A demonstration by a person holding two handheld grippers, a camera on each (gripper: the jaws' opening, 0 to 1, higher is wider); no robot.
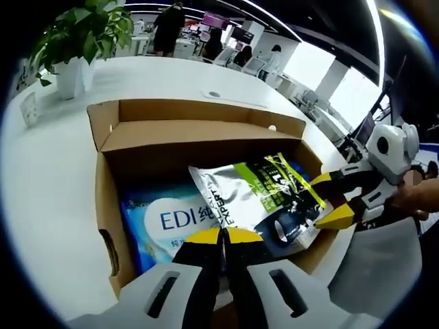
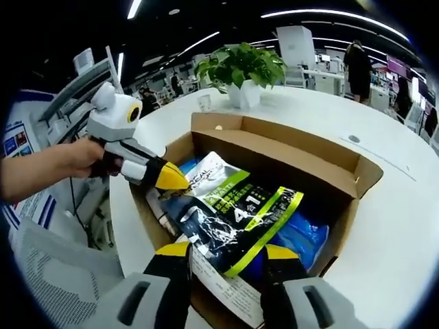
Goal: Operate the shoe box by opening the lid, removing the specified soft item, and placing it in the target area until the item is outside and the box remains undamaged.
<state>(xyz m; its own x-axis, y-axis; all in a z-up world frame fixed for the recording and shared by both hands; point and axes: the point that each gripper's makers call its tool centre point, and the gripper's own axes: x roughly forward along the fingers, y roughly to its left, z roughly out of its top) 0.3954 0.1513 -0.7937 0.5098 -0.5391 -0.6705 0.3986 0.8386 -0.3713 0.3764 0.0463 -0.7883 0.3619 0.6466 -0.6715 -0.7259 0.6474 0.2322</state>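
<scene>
Two claws over open box (image 1: 206, 130): right claw (image 2: 223, 255) clamped on pouch (image 2: 230, 212), left claw (image 1: 221, 236) closed, empty, nearby.

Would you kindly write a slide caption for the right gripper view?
Right gripper clamps a silver-and-green pouch in the open cardboard box; left gripper waits beside.

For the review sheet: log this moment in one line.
box: open, flaps up | right gripper: shut on silver-green pouch, at the pouch's edge | left gripper: shut, at box's near wall | blue pack: inside box
</scene>
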